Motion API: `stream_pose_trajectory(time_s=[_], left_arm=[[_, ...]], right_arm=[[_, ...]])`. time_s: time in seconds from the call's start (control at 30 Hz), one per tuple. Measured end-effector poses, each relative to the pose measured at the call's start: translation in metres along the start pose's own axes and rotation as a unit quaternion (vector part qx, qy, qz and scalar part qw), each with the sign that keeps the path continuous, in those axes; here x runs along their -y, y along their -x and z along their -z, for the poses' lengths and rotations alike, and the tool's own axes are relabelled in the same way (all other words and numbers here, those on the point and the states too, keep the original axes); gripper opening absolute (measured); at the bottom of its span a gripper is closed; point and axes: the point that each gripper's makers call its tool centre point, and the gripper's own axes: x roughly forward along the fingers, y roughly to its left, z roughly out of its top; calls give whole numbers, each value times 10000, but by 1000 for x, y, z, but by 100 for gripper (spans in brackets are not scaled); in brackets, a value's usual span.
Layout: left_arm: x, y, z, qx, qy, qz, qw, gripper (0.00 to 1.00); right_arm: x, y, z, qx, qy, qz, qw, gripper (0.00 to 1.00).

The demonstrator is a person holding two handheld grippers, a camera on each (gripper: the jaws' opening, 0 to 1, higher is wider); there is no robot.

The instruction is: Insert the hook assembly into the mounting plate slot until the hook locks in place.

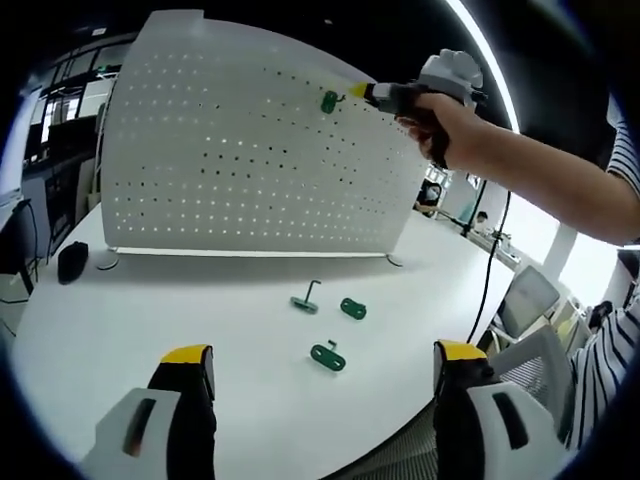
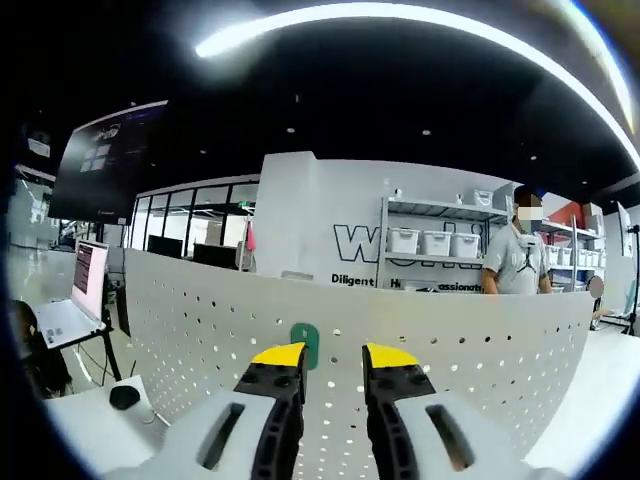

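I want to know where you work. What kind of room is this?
Probably an open office or workshop lab. A white perforated metal pegboard stands on a white round table, grey shelves with white storage bins line the wall, and an open laptop sits nearby.

A tall white perforated metal mounting plate (image 1: 240,150) is standing upright on the white table, curving slightly across the left gripper view. A small green plastic hook assembly (image 1: 329,101) is sitting flat against its upper holes near the top edge; in the right gripper view the same green piece (image 2: 305,342) is showing upright just beyond the jaw tips. Three more green hook pieces are lying loose on the tabletop before the plate: one with a grey metal pin (image 1: 307,298), one oval (image 1: 353,309), one nearest (image 1: 328,356).
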Motion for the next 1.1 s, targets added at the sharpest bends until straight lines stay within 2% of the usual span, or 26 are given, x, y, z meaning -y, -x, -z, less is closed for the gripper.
stream_pose_trajectory(time_s=[0.23,0.37,0.47,0.53,0.6,0.67,0.73,0.97,1.1], left_arm=[[4,-2,8,-221,-163,35,9996,91],[4,-2,10,-284,-170,30,9994,89],[3,-2,9,-280,-196,15,9994,89],[3,-2,10,-299,-187,29,9994,88],[3,-2,11,-311,-204,22,9993,88],[4,-2,11,-311,-151,34,9994,88],[4,-2,11,-299,-122,51,9995,88],[7,-3,15,-413,-161,91,9990,84],[11,-3,17,-450,-224,153,9986,80]], right_arm=[[21,40,36,-465,262,-222,9983,19],[22,65,63,-851,313,-353,9953,21],[21,83,92,-1253,555,-468,9895,22],[13,98,112,-1509,635,-696,9841,22],[13,114,127,-1728,713,-723,9797,25],[18,126,133,-1690,942,-525,9797,31],[16,139,138,-1749,931,-536,9787,34],[9,176,163,-2226,710,-637,9702,36],[6,195,170,-2352,667,-731,9669,35]])
